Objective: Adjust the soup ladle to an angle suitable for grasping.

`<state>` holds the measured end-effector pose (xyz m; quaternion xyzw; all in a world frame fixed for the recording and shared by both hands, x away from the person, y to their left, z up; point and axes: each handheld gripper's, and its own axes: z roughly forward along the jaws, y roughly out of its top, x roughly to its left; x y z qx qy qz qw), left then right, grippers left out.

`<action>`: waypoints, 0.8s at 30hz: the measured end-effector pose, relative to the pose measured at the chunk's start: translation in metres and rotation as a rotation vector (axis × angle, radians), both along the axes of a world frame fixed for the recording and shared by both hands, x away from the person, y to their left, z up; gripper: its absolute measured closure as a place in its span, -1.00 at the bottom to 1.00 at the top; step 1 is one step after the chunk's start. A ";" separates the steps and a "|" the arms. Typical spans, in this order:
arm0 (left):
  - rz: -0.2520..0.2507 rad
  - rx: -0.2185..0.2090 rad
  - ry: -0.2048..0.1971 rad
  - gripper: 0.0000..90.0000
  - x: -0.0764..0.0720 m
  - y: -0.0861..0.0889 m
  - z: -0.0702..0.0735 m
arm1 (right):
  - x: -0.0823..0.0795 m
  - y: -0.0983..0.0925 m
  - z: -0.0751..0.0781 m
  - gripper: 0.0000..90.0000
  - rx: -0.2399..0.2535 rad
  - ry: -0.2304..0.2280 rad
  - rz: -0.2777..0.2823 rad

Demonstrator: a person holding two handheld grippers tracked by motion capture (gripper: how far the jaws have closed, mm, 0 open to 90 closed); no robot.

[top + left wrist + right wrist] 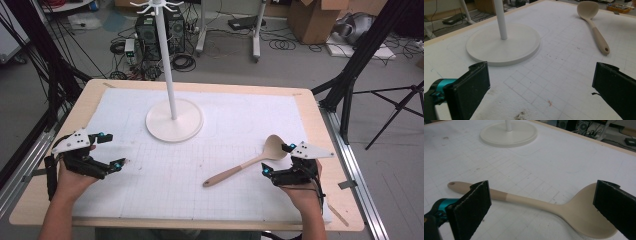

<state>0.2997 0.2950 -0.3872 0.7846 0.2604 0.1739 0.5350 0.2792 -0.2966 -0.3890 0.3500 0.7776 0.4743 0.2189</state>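
Left to right in the high view.

My left claw [112, 150] sits at lower left of the frame, jaws wide apart, nothing between them. It's parked on the white mat [165, 170], well apart from the spoon. In the left gripper view the spoon [592, 25] lies far off at upper right, and the stand [503, 42] at upper left.

Centre top: stand base [174, 120] with its white pole, untouched. The spoon is apart from it.

Wooden spoon [245, 165] lies flat on the mat, centre-right. Long axis runs diagonal: handle tip at lower left, bowl at upper right.

My right claw [277, 160] is at lower right, just beside the bowel end — bowl end, that is. Jaws spread as wide as they go, holding nothing. In the right gripper view the spoon [534, 202] runs across between the jaws, handle toward the left jaw, bowl [586, 217] by the right jaw; no pad presses on it.

Call: right hand is clearly the nearer one. As the claw sits, the spoon's long axis lies roughly along the gap between the jaws rather than across it, so I'd want to turn the wrist to close across the neck or handle, not end to end.
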 end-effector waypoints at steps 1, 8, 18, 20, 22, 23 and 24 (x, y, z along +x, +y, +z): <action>-0.001 -0.001 0.000 -0.96 0.000 0.000 0.000 | 0.000 0.000 0.000 -1.00 -0.003 -0.002 0.000; -0.001 -0.002 0.001 -0.96 0.000 0.001 0.000 | -0.001 0.001 0.000 -1.00 -0.013 -0.006 0.003; -0.002 -0.002 -0.002 -0.96 -0.001 0.000 0.001 | 0.000 0.002 0.000 -1.00 -0.020 -0.001 0.009; -0.002 -0.003 -0.002 -0.96 -0.001 0.000 0.000 | 0.000 0.002 0.000 -1.00 -0.020 0.000 0.008; -0.003 0.001 -0.002 -0.96 -0.001 0.000 0.000 | 0.000 0.002 -0.001 -1.00 -0.021 -0.001 0.009; -0.003 -0.001 0.001 -0.96 -0.001 0.000 0.000 | -0.001 0.002 -0.001 -1.00 -0.021 0.001 0.009; -0.004 0.002 0.000 -0.96 -0.001 -0.001 0.000 | -0.001 0.003 0.000 -1.00 -0.021 0.001 0.008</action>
